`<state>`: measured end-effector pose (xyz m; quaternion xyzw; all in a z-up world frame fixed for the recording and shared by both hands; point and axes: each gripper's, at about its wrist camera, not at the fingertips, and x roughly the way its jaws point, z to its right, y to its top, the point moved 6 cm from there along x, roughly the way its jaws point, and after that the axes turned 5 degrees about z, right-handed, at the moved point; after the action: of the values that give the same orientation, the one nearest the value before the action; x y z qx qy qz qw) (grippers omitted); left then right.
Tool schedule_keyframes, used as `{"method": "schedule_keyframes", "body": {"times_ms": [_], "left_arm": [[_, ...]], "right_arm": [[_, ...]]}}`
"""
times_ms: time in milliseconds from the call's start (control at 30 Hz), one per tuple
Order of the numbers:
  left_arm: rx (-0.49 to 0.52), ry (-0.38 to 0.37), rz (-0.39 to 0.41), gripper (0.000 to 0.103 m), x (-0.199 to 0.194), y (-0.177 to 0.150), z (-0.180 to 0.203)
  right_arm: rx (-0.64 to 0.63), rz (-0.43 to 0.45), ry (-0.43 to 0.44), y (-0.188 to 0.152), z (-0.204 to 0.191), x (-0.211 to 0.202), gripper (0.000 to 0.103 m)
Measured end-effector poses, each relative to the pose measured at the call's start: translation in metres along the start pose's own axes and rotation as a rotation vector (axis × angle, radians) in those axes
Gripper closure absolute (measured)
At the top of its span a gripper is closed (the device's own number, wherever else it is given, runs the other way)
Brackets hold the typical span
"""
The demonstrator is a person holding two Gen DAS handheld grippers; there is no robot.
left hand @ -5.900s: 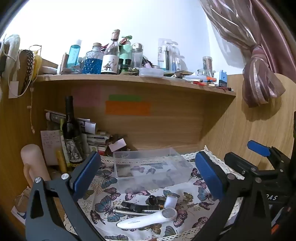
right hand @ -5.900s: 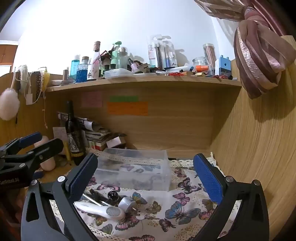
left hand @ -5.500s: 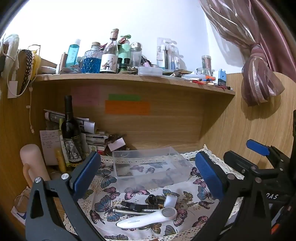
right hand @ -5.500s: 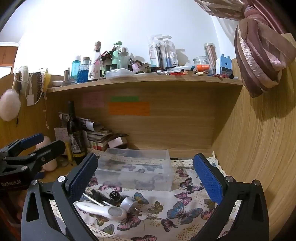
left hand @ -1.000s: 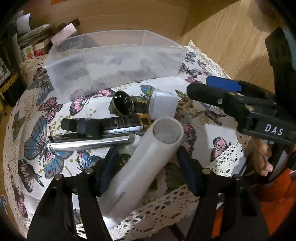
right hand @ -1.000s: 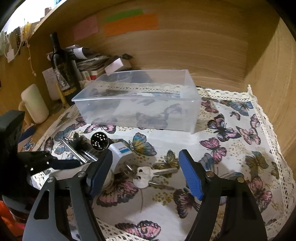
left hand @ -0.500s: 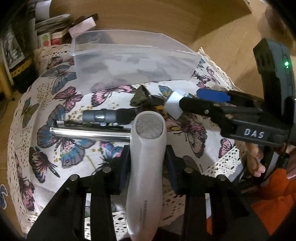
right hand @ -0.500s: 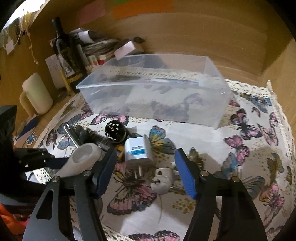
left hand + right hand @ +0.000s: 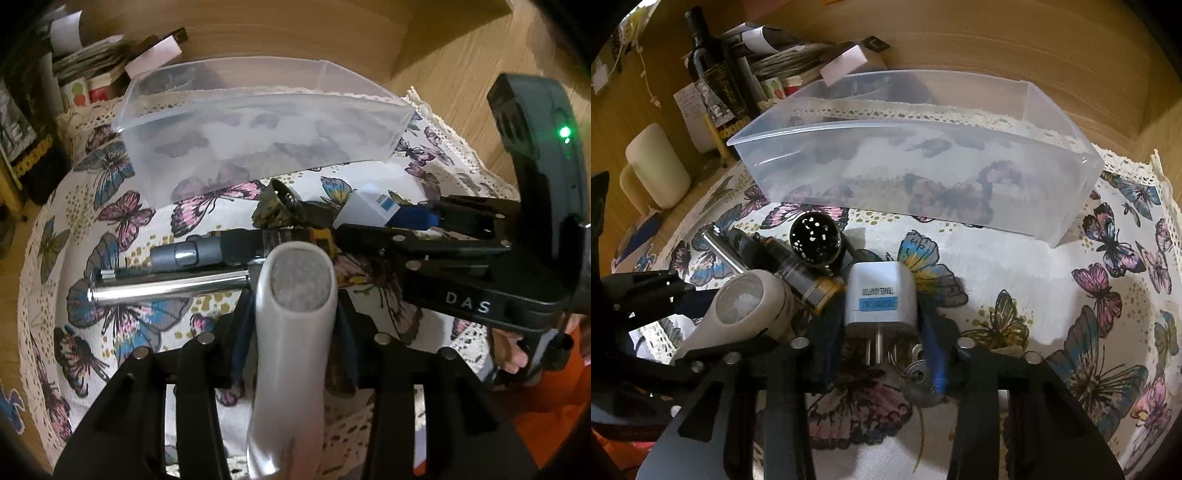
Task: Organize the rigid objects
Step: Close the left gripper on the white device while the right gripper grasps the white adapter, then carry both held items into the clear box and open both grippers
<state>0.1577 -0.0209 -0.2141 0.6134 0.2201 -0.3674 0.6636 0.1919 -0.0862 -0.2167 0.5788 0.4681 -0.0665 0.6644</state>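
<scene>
Two loads: left gripper (image 9: 293,334) clamps white handheld device (image 9: 291,354), right gripper (image 9: 879,339) clamps travel adaptor (image 9: 881,301), clear bin (image 9: 923,162) beyond.

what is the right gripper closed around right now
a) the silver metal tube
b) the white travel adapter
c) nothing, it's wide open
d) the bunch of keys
b: in the right wrist view the right gripper has its blue pads against both sides of the white travel adapter, whose prongs point back toward the camera; the keys lie on the cloth just beside it.
</scene>
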Motion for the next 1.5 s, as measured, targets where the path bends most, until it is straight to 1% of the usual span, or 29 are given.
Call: {"method": "schedule_keyframes", "body": {"times_ms": [133,267,333,567,767,1067,1267,1500], "left_arm": [[0.047,0.055,0.015,0.061,0.002,-0.002,0.005],[0.031,0.060,0.022,0.062,-0.001,0.001,0.003],[0.022,0.062,0.040,0.062,-0.006,0.004,0.001],[0.019,0.091,0.153,0.062,-0.038,0.023,-0.001],[-0.007,0.106,0.255,0.062,-0.066,0.043,-0.007],[-0.026,0.101,0.385,0.062,-0.104,0.070,-0.009],[-0.037,0.108,0.465,0.062,-0.124,0.096,-0.012],[-0.058,0.134,0.532,0.062,-0.138,0.122,-0.022]], "right_arm": [[0.003,0.028,0.005,0.001,0.001,-0.007,0.069],[-0.006,0.072,-0.004,0.003,0.002,-0.021,0.069],[-0.007,0.098,-0.013,0.005,0.002,-0.029,0.069],[0.004,0.188,-0.032,0.019,0.005,-0.056,0.069],[0.007,0.265,-0.052,0.032,0.003,-0.075,0.069],[0.016,0.373,-0.069,0.056,0.004,-0.103,0.069],[0.014,0.419,-0.082,0.071,0.005,-0.112,0.069],[0.004,0.456,-0.102,0.092,0.009,-0.118,0.069]]}}
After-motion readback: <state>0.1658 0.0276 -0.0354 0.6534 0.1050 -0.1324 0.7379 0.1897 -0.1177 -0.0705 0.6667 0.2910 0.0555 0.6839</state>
